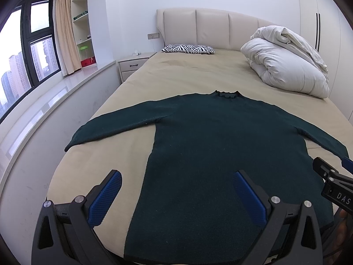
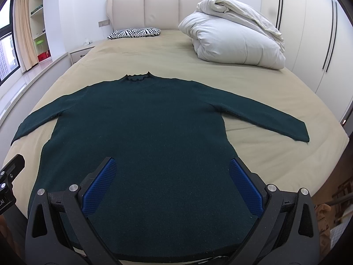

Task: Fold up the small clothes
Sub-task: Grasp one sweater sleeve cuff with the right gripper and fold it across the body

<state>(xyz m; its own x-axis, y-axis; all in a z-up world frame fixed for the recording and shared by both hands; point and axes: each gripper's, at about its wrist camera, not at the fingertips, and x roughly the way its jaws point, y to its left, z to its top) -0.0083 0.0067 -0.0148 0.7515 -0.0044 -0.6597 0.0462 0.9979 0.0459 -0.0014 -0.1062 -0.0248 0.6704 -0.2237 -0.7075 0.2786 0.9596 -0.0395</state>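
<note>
Left wrist view showed the left tool (image 1: 176, 192) hovering with its fingers spread wide and holding nothing, above the hem end of a dark green sweater (image 1: 209, 154); the right wrist view showed the right tool (image 2: 173, 182) likewise spread and empty over the same hem. The sweater lay flat on the bed (image 1: 187, 72), collar away from the person, both sleeves stretched outward, hem near the foot edge; no fold looked begun, by my judgement.

Risks, as I judged them: a blue pad closing on the beige sheet along with the knit would drag the bedding and wrinkle the garment; a pinch through only the top layer would let the lower layer lag and skew the fold; the left sleeve (image 1: 110, 123) ended close to the bed's side edge and could slide off if tugged; the tools sat near each other and might collide.

Open room lay ahead: bare sheet stretched between the collar and the zebra pillow (image 1: 187, 49); the rolled white duvet (image 1: 286, 61) sat well apart at the far right.
</note>
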